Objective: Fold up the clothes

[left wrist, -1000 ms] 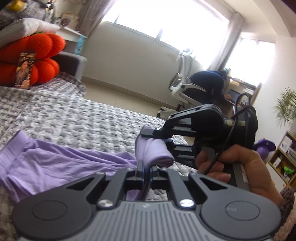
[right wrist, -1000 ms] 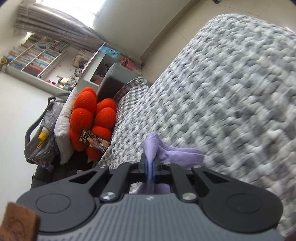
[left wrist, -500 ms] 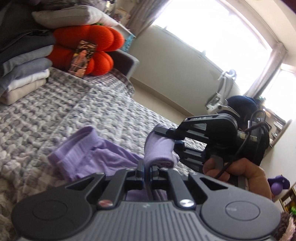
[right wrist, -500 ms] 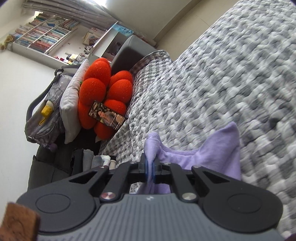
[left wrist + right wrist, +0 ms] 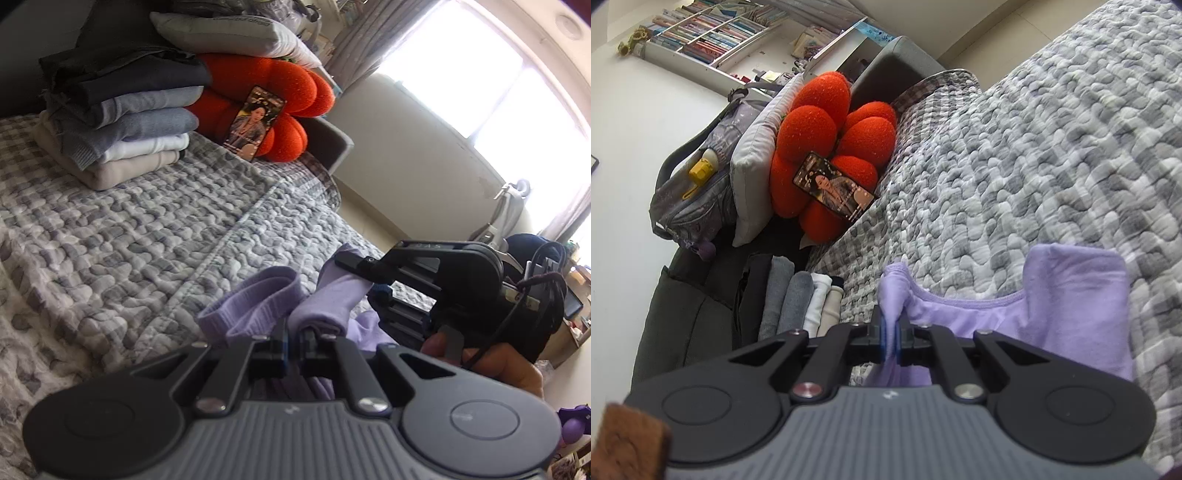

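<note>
A bed (image 5: pixel 155 221) fills most of both views, covered by a quilted grey-and-white spread with a pebbly, puffed texture and a stitched seam running across it. At its head end a stack of folded clothes (image 5: pixel 122 122) sits in soft layers of dark, grey-blue, white and beige knit, beside a plump orange flower-shaped cushion (image 5: pixel 827 147) with a nubbly surface; a flat glossy phone (image 5: pixel 833 192) leans against the cushion. The lilac garment (image 5: pixel 1071 302), thin, smooth jersey with a ribbed hem and a stitched neckline edge, lies crumpled on the spread near the bed's edge, its upper corners lifted off the quilt. The right gripper (image 5: pixel 891 338), matte black with a ribbed grey body, has its jaws pinched nearly together on a bunched fold of the garment, the cloth standing up in a narrow peak between them. The left gripper (image 5: pixel 294 341) has its jaws closed tight in the same way on another rolled corner of the lilac cloth, just beside the right gripper's tip.
</note>
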`<state>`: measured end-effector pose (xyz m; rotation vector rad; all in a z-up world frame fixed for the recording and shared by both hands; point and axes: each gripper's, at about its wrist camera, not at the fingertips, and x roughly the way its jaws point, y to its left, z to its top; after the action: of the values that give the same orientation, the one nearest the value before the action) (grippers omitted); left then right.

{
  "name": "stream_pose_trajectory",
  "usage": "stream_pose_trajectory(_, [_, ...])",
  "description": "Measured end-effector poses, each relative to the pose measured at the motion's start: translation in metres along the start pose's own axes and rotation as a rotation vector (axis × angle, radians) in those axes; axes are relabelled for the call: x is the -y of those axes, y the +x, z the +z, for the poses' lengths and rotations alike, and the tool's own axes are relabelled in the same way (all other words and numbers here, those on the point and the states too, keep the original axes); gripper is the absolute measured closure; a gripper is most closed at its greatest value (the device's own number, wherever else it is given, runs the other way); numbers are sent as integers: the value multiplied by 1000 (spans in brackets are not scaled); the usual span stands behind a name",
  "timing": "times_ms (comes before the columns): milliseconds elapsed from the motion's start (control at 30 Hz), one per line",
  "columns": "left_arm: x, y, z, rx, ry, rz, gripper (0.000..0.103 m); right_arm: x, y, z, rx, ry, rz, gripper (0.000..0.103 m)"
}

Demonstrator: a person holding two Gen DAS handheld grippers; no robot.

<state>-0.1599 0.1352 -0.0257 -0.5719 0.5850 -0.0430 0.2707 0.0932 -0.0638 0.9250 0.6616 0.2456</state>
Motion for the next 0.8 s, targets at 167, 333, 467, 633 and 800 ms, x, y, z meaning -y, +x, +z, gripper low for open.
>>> stream_pose_trajectory(167, [-10, 3, 1, -8, -48, 27, 98, -2, 7, -5, -15, -7, 11, 96])
stream_pose_trajectory(333, [-16, 4, 3, -10, -79, 51, 98, -2, 15, -10, -33, -6, 24, 95])
stream_pose_trajectory(467, [-18, 5, 3, -8, -76, 82, 97, -3, 18, -13, -52, -11, 39, 93])
stream_pose_trajectory(633, [-18, 4, 4, 5, -57, 133, 91, -1, 15, -9, -53, 14, 70, 88])
stream_pose_trajectory(800, [-7, -8, 11, 102, 12, 165, 77, 3, -2, 3, -31, 20, 93, 86])
